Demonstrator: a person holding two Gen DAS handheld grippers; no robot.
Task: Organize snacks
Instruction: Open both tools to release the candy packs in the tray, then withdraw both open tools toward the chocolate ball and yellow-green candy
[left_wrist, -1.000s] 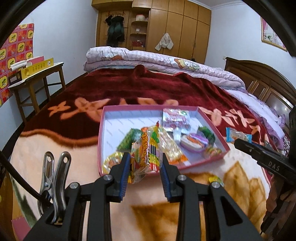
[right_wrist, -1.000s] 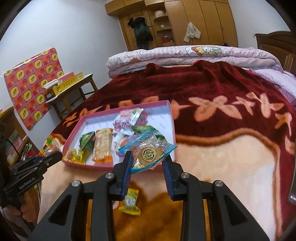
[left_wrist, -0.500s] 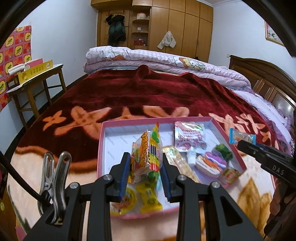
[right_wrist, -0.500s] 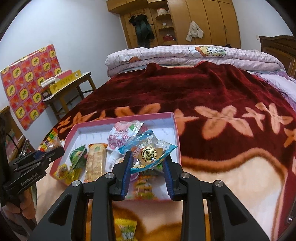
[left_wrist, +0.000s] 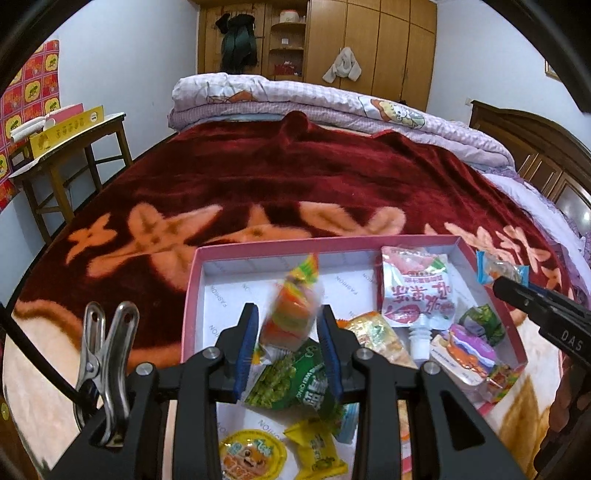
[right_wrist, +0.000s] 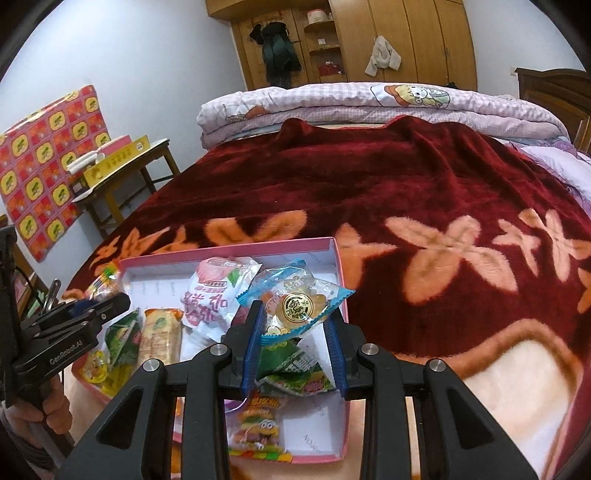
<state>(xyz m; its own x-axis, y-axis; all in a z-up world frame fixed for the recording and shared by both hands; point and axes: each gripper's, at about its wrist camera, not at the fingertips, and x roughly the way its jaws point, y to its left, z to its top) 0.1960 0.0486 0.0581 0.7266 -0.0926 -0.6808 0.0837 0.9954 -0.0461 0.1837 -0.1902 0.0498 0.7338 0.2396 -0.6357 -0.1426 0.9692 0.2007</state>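
Observation:
A pink shallow box (left_wrist: 192, 295) (right_wrist: 341, 277) lies on the bed and holds several snack packets. My left gripper (left_wrist: 288, 328) is over the box; a colourful striped snack bag (left_wrist: 295, 310) sits blurred between its widened jaws, seemingly loose. Below it lie a green pea packet (left_wrist: 291, 380) and yellow snacks. My right gripper (right_wrist: 293, 325) is shut on a blue-edged clear packet with a gold disc (right_wrist: 295, 302), held above the box's right part. A pink-and-white drink pouch (left_wrist: 413, 291) (right_wrist: 214, 291) lies in the box.
The box rests on a red and peach flowered blanket (right_wrist: 406, 192). A folded lilac quilt (left_wrist: 295, 99) lies at the far end. A wooden table with a yellow box (left_wrist: 70, 129) stands left of the bed. A dark wooden headboard (left_wrist: 535, 147) is at the right.
Both grippers moved forward over the box. My left gripper's jaws widened and the striped bag is slipping free. My right gripper still holds the blue packet.

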